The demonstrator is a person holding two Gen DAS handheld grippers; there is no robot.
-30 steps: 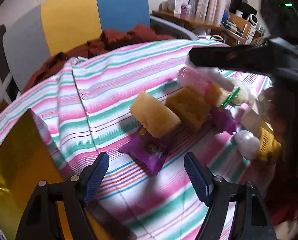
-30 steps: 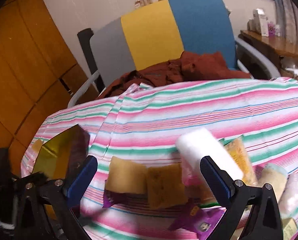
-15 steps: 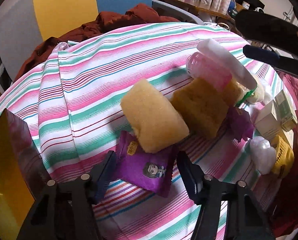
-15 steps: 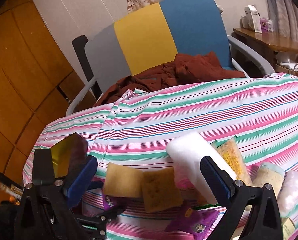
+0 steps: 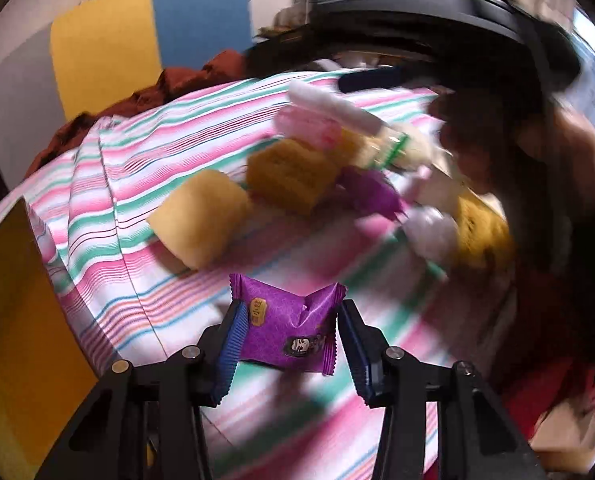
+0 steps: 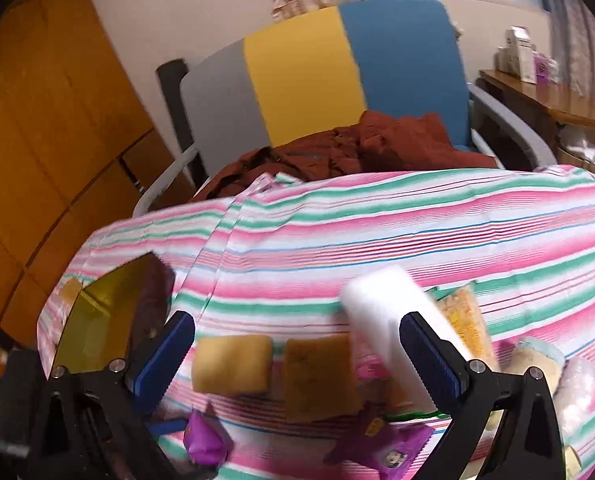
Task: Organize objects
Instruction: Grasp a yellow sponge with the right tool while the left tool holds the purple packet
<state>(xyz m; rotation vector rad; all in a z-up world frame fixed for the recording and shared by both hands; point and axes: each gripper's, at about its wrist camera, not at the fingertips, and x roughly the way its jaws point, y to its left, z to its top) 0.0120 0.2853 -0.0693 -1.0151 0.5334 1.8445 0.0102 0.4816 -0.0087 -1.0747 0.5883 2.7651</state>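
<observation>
Left gripper (image 5: pixel 288 334), low centre of the left wrist view: blue ribbed fingers (image 5: pixel 230 346) clamped on a purple snack packet (image 5: pixel 287 328), pinched at both short sides and lifted clear of the striped tablecloth (image 5: pixel 137 200), crimped ends sticking up past the pads. Same packet (image 6: pixel 207 442) visible at the bottom left of the right wrist view, beside the black frame of the left tool.

Beyond it, mid-frame: a pale yellow sponge cake (image 5: pixel 201 218) and, just to its right, a darker brown one (image 5: pixel 291 178), side by side and near touching. Behind those, a pink-and-white tube (image 5: pixel 329 118) lying tilted, then a second purple packet (image 5: pixel 371 194), a white wrapped sweet (image 5: pixel 433 232) and a yellow item (image 5: pixel 483 236) at the right, all heavily blurred, so details uncertain. A yellow box (image 5: pixel 13 340) along the left edge.

Right gripper (image 6: pixel 297 354), lower centre of its own view: fingers (image 6: pixel 431 356) spread wide, holding nothing, above both cakes (image 6: pixel 231 364) and the white tube (image 6: pixel 393 316). Another purple packet (image 6: pixel 385 446) at the bottom edge. Chair (image 6: pixel 317 64) with grey, yellow and blue panels and a rust-red cloth (image 6: pixel 357 148) in the upper half.
</observation>
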